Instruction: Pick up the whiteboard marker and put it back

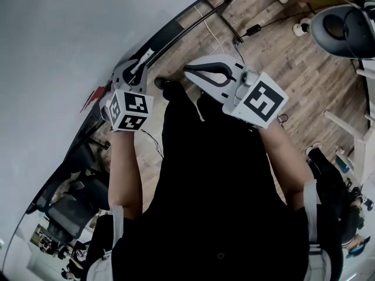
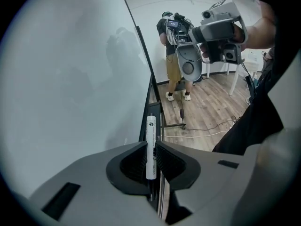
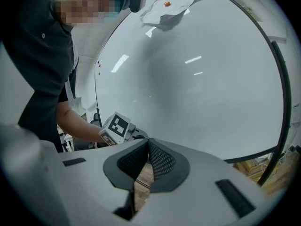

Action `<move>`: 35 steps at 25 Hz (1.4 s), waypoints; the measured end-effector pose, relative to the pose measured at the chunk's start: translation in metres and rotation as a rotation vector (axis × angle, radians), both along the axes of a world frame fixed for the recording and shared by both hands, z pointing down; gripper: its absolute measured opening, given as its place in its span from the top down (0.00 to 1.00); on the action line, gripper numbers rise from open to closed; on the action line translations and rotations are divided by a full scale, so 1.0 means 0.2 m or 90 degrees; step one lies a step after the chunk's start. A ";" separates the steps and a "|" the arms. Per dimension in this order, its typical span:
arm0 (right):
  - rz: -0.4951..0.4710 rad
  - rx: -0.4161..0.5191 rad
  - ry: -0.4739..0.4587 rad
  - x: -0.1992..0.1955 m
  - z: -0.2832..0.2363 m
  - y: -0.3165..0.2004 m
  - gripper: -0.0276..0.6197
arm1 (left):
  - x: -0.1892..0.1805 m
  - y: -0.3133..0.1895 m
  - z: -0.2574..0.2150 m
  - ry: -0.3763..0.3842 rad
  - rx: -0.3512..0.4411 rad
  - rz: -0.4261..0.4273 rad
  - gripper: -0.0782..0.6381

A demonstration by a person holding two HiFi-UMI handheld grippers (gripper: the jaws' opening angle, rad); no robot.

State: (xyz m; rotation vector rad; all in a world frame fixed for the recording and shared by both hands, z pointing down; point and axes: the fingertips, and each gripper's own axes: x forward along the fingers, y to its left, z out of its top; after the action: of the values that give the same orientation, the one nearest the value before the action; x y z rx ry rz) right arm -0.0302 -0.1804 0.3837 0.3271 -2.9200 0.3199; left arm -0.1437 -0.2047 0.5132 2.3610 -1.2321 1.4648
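A large whiteboard (image 2: 70,79) fills the whole side to the left of the left tongs (image 2: 150,147), and its dark lower frame runs away just ahead of them. To the right of these tongs and beyond them lies a wooden floor (image 2: 211,107). A thin white cable (image 2: 196,134) crosses it, and a black stand foot (image 2: 174,125) rests near the board. Farther ahead a person in khaki shorts (image 2: 172,72) and white shoes stands close to the board, with white furniture legs (image 2: 233,79) to the right. Ahead of the right tongs (image 3: 148,142) the board shows again, with a crumpled paper (image 3: 169,4) on its upper part. Behind the left tongs, in the head view, stand dark office chairs (image 1: 70,206).
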 end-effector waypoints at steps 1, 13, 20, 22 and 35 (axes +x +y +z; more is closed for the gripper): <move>0.001 -0.002 0.000 0.00 0.00 0.00 0.93 | 0.00 0.00 0.01 -0.004 -0.003 0.000 0.79; -0.001 -0.002 0.013 0.02 0.03 0.03 0.93 | -0.04 -0.02 0.07 -0.031 -0.012 -0.008 0.79; 0.004 -0.005 0.011 0.03 0.03 0.04 0.93 | -0.06 -0.03 0.10 -0.036 -0.019 -0.013 0.79; 0.007 -0.007 0.013 0.03 0.03 0.04 0.93 | -0.06 -0.03 0.10 -0.036 -0.022 -0.013 0.79; 0.023 -0.006 0.011 0.06 0.03 0.06 0.93 | -0.06 -0.02 0.12 -0.027 -0.040 -0.013 0.79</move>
State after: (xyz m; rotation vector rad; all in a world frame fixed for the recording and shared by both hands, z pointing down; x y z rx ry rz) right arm -0.0183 -0.1688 0.3904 0.3804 -2.8973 0.3345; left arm -0.1554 -0.2092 0.5381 2.2821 -1.1965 1.5328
